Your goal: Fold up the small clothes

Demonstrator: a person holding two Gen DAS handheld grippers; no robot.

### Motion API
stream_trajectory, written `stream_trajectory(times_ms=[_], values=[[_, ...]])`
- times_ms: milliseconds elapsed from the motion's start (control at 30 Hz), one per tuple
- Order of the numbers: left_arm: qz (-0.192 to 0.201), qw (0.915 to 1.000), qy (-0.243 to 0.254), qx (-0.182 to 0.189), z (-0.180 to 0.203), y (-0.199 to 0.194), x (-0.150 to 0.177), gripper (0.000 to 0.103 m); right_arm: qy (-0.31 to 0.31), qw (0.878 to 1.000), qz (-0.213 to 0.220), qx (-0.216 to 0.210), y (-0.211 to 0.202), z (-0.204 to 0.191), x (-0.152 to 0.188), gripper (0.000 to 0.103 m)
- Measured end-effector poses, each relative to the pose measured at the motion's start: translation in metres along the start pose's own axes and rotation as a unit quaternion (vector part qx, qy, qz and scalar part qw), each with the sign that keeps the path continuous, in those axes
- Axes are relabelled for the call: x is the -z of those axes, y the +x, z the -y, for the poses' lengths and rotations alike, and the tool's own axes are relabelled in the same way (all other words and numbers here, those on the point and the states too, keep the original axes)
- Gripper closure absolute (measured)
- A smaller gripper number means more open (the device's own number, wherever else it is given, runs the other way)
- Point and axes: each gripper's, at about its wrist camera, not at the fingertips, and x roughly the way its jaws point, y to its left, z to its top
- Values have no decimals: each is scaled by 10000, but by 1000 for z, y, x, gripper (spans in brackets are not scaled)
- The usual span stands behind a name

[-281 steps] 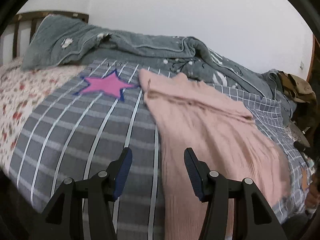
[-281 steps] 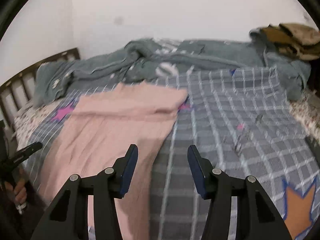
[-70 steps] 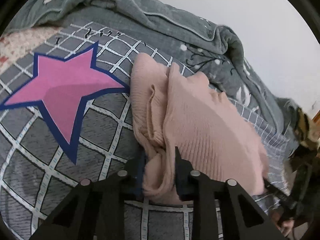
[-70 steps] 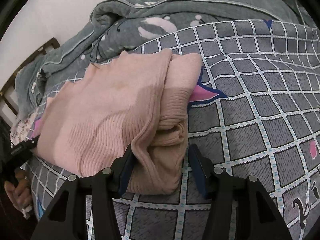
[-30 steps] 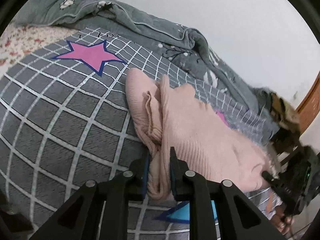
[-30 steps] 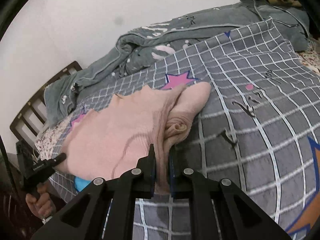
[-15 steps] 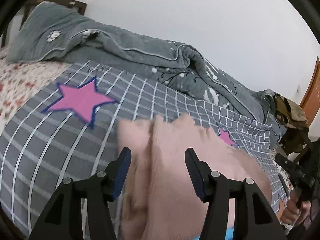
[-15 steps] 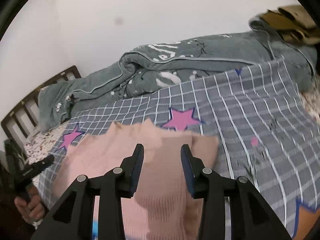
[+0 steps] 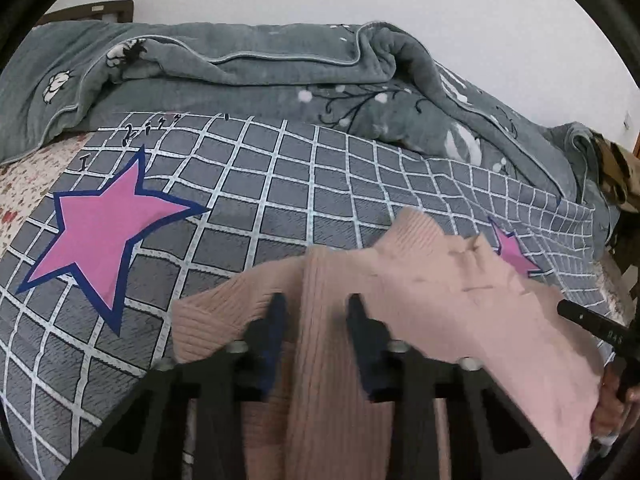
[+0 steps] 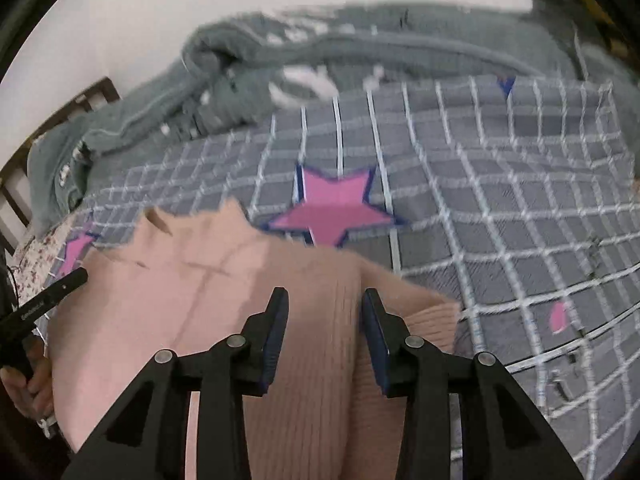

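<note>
While the pink ribbed sweater (image 9: 440,300) lies partly folded on the grey checked bedspread (image 9: 280,184), near the front edge of the bed and well short of the rumpled grey blanket (image 9: 280,80) along the wall, both claws sit over its near edge. The left gripper (image 9: 316,308) has just been closing, and its jaws stand narrow with a raised band of ribbed knit filling the gap between them, so it appears to pinch that fold. The right gripper (image 10: 324,300) has just been opening; its jaws stand moderately apart over the sweater's right side, with knit below and between them but, as far as the blurred view shows, not pressed by the pads. A pink star (image 9: 100,232) printed on the bedspread lies well to the left of the garment. As for handling, the sweater looks light, soft and floppy, with stretchy ribs that bunch rather than crease; it will probably sag and drag on the bedspread if lifted from one point. The better hold is likely a doubled edge or hem at two matching corners, pinched through all layers so that none slips free, then carried low and laid flat.
</note>
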Motion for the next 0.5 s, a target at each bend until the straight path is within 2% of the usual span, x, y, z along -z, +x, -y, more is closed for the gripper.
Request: stream_trajectory(times_ms=[33,100,167,200,300,367,433,500], values=[[0,10000,-51,67,-2,1,0,93,23,10000,-69,-60,5,1,0,65],[71,9995,-205,235,-8,-1,-1,95,30,9997,-204,-125,14,2,-1,68],[300,9980,-398,381,-16,-7,-2,96,-14,9996,-254,-102,18,-2,-5,84],[418,9967,-520,453,-21,-13,-3,96,-56,9997,-234,-101,18,-4,-6,98],[619,9951,-617,463,-28,-20,-4,96,-250,9992,221,-228,3,-17,-12,98],[463,9966,-584,365,-27,-13,-5,96,-438,9984,336,-109,0,-25,-16,98],[103,9980,-592,208,-27,3,-3,96,-399,9991,144,75,13,-25,-17,98],[-8,9979,-625,195,-30,7,-2,93,-259,9993,-193,171,31,-19,-14,97]])
